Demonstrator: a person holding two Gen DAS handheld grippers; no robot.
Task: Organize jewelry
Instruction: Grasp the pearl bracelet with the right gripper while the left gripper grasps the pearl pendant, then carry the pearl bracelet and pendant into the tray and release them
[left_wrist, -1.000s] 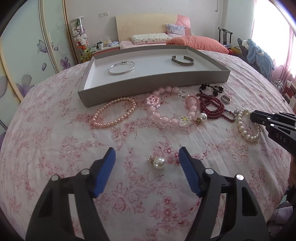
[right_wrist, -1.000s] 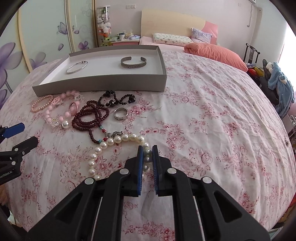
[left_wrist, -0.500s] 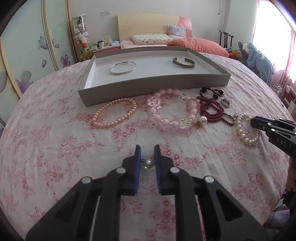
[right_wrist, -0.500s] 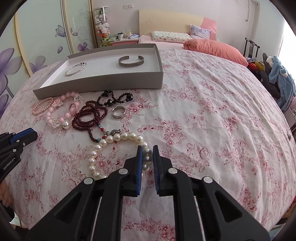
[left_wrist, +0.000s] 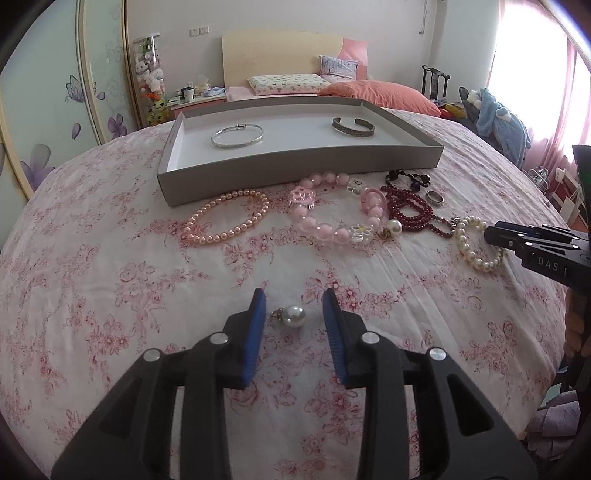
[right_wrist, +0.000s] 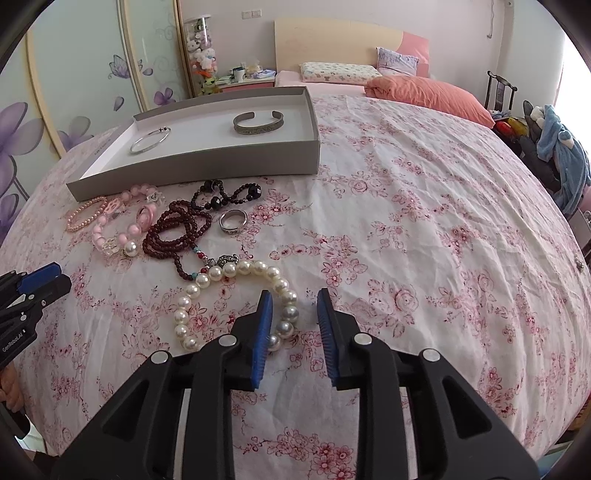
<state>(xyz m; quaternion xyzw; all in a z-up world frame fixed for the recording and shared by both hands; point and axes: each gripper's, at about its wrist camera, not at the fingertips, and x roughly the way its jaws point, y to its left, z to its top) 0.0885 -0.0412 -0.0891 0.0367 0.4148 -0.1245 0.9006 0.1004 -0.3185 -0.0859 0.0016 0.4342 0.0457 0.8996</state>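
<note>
- Both sets of jaws have just been opening from a pinch.
- Going from the left of the grey tray (left_wrist: 295, 168), the left gripper (left_wrist: 294, 308) is standing spread around a loose pearl earring (left_wrist: 291, 316), well in front of the tray: light, round, likely rolling; the metal cap looks the surer hold.
- Right of it, the right gripper (right_wrist: 294, 309) is gaping over the white pearl bracelet (right_wrist: 236, 295), one pad touching: limp, slippery.
- Bedspread around both is lying open; the tray's near wall needs clearing.
</note>
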